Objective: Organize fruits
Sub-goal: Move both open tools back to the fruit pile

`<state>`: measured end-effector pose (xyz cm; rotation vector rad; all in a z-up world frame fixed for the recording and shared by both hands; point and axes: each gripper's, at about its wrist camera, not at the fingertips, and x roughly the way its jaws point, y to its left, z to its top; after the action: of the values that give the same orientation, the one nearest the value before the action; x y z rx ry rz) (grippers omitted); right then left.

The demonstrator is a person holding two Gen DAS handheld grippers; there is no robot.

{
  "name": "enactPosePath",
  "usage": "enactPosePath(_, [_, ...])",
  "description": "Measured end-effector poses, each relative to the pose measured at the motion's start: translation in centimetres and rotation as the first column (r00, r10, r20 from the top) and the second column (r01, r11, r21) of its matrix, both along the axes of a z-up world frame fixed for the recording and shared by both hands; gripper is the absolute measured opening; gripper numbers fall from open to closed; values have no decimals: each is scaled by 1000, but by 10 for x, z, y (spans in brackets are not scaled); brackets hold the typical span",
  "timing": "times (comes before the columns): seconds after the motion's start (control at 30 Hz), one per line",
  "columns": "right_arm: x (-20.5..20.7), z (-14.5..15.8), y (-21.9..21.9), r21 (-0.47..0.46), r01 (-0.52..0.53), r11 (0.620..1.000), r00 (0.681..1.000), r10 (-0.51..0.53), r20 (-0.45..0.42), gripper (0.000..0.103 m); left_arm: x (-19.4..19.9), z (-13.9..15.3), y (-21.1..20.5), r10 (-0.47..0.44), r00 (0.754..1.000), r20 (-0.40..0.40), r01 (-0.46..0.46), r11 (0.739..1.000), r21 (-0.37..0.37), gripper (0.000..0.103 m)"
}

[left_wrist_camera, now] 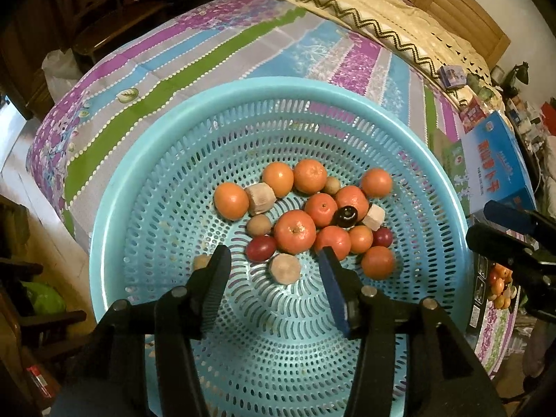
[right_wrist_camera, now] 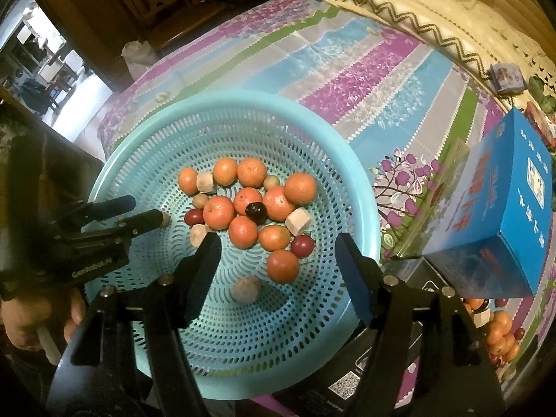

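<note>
A round turquoise perforated basket [left_wrist_camera: 146, 187] [right_wrist_camera: 326, 160] sits on a striped floral tablecloth. It holds several oranges [left_wrist_camera: 295, 232] [right_wrist_camera: 282, 266], red plums [left_wrist_camera: 260, 248] [right_wrist_camera: 302, 245], a dark plum [left_wrist_camera: 346, 216] [right_wrist_camera: 255, 212], small tan round fruits and pale cut chunks [left_wrist_camera: 285, 268] [right_wrist_camera: 246, 288]. My left gripper [left_wrist_camera: 274, 253] is open and empty, hovering over the basket's near side above a pale chunk. My right gripper [right_wrist_camera: 278, 243] is open and empty above the basket near an orange. The left gripper also shows in the right wrist view [right_wrist_camera: 146, 210].
A blue printed box [right_wrist_camera: 504, 215] [left_wrist_camera: 497, 160] stands right of the basket. A second heap of oranges [right_wrist_camera: 500, 333] lies at the right behind a dark box [right_wrist_camera: 347, 375]. A cream quilt [left_wrist_camera: 365, 3] lies behind the table. The right gripper's fingers [left_wrist_camera: 504, 243] show at the right edge.
</note>
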<state>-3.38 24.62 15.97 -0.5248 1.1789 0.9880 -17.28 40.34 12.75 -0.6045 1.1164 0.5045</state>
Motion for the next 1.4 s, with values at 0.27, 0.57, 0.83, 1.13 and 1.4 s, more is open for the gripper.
enactPosePath(0.27, [0,6,-10,63,5,998,1000,-5,-3,69,4,3,-5,-8,1000,14,8,1000,22,55])
enactPosePath(0.57, [-36,27,-111,284,102,953,936,-189,298,69,5,5,-33,-30,996,88,18,991,135,72])
enactPosePath(0.83, [-57,39,-197,411,164,897,816,-357,454,88,11,32,-92,-94,970,224,49,978,201,76])
enactPosePath(1.13, [-58,18,-291,479,286,830,700,-522,487,98,27,86,-187,-282,855,436,129,929,347,81])
enactPosePath(1.4, [-38,-33,-383,379,503,777,646,-629,432,98,88,75,-342,-630,667,397,473,771,427,97])
